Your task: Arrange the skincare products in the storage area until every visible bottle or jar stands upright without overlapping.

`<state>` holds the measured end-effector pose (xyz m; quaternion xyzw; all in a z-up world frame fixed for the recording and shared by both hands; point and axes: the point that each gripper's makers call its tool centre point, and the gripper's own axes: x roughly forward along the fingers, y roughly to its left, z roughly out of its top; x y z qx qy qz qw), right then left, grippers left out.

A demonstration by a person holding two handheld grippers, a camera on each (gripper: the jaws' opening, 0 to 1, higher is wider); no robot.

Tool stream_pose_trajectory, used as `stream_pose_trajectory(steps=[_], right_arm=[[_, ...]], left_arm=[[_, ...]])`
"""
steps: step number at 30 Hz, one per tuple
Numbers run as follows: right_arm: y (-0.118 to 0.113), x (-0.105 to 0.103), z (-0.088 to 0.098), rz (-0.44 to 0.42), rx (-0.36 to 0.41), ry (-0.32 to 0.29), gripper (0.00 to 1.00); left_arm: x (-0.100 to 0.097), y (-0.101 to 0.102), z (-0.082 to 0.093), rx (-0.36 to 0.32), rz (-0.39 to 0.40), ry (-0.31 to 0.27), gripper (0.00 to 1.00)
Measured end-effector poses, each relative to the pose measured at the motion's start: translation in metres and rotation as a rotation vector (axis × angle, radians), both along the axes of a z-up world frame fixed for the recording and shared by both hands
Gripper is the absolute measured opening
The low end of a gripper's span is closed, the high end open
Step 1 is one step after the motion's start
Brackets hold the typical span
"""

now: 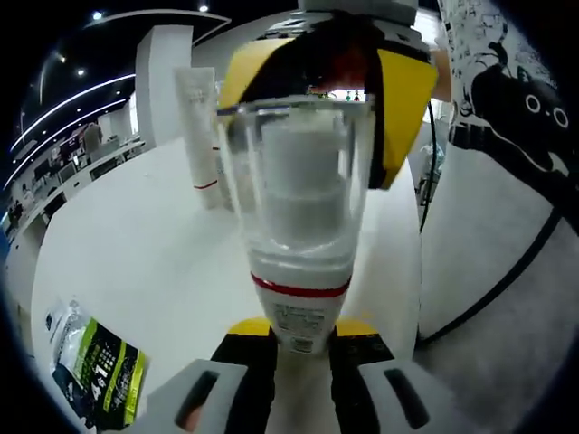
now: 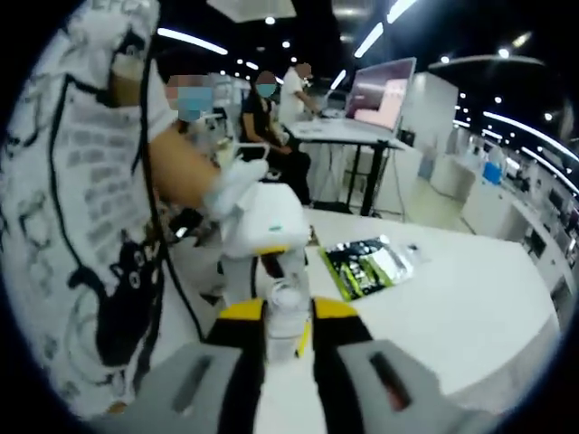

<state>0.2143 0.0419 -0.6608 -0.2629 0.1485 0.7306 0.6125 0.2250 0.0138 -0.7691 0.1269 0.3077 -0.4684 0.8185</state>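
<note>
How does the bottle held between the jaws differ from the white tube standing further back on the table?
The bottle has a clear cap and a red band low on its body; the white tube is opaque, with a thinner red line. The bottle is clamped by both grippers; the tube stands free and upright on the table. Both are white skincare containers.

A green-and-black printed packet (image 1: 99, 372) is lying flat on the white table (image 1: 136, 262), near its edge. A monitor (image 2: 380, 90) is standing on a far desk (image 2: 348, 136), where people are sitting.
</note>
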Motion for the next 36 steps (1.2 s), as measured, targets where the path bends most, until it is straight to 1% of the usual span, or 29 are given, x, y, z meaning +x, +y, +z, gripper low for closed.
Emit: stream_pose_trajectory(steps=[1,3,6,15,17,20,21,22,23,24,25,26,27,29,30,31,32,33,34,35,36], right_arm=[[0.003,-0.002,0.004,-0.003,0.023,0.014,0.17],[0.004,-0.001,0.004,-0.009,0.030,0.032,0.17],[0.003,-0.001,0.004,-0.008,0.038,0.037,0.17],[-0.004,-0.003,0.005,-0.015,0.070,0.023,0.17],[-0.004,-0.002,0.006,-0.013,0.074,0.015,0.17],[-0.005,0.002,0.005,-0.039,0.072,-0.009,0.19],[-0.007,0.004,0.003,-0.074,0.068,-0.006,0.19],[-0.010,0.006,-0.003,-0.112,0.047,0.001,0.19],[-0.014,0.010,-0.010,-0.160,0.036,-0.006,0.20],[-0.016,0.010,-0.014,-0.194,0.057,-0.007,0.22],[-0.017,0.010,-0.016,-0.228,0.074,0.013,0.25],[-0.019,0.013,-0.019,-0.293,0.089,0.042,0.27],[-0.020,0.016,-0.022,-0.337,0.097,0.065,0.27],[-0.022,0.027,-0.026,-0.443,0.122,0.106,0.27],[-0.022,0.030,-0.029,-0.481,0.135,0.135,0.27],[-0.024,0.035,-0.032,-0.532,0.141,0.174,0.27],[-0.024,0.041,-0.034,-0.570,0.151,0.184,0.27],[-0.024,0.046,-0.034,-0.596,0.170,0.183,0.27],[-0.023,0.049,-0.034,-0.618,0.185,0.181,0.27],[-0.022,0.051,-0.035,-0.622,0.186,0.174,0.28],[-0.020,0.051,-0.036,-0.619,0.183,0.166,0.29]], left_arm=[[0.000,0.000,0.000,-0.006,0.004,-0.002,0.21],[0.001,-0.001,0.000,-0.013,0.009,-0.003,0.21],[0.001,-0.001,0.000,-0.016,0.012,-0.013,0.21],[0.000,-0.002,0.001,-0.021,0.036,-0.028,0.22],[0.000,-0.002,0.001,-0.025,0.046,-0.031,0.21],[0.002,-0.002,0.001,-0.032,0.071,-0.037,0.21],[0.004,-0.002,0.001,-0.038,0.090,-0.041,0.21],[0.004,-0.003,0.001,-0.040,0.101,-0.039,0.21],[0.007,-0.004,0.001,-0.052,0.119,-0.039,0.21],[0.009,-0.004,0.001,-0.056,0.141,-0.041,0.21],[0.011,-0.004,0.000,-0.059,0.155,-0.042,0.21],[0.014,-0.006,0.000,-0.070,0.176,-0.047,0.21],[0.019,-0.007,0.002,-0.091,0.224,-0.052,0.21],[0.024,-0.007,0.002,-0.116,0.280,-0.046,0.21],[0.029,-0.003,0.002,-0.120,0.325,-0.045,0.21],[0.036,-0.003,0.004,-0.149,0.371,-0.047,0.21],[0.038,0.002,0.002,-0.140,0.418,-0.026,0.21],[0.045,0.003,0.003,-0.142,0.444,-0.051,0.21],[0.049,0.005,0.002,-0.123,0.455,-0.057,0.21],[0.052,0.002,0.000,-0.103,0.451,-0.075,0.21],[0.054,0.002,-0.001,-0.088,0.455,-0.081,0.21]])
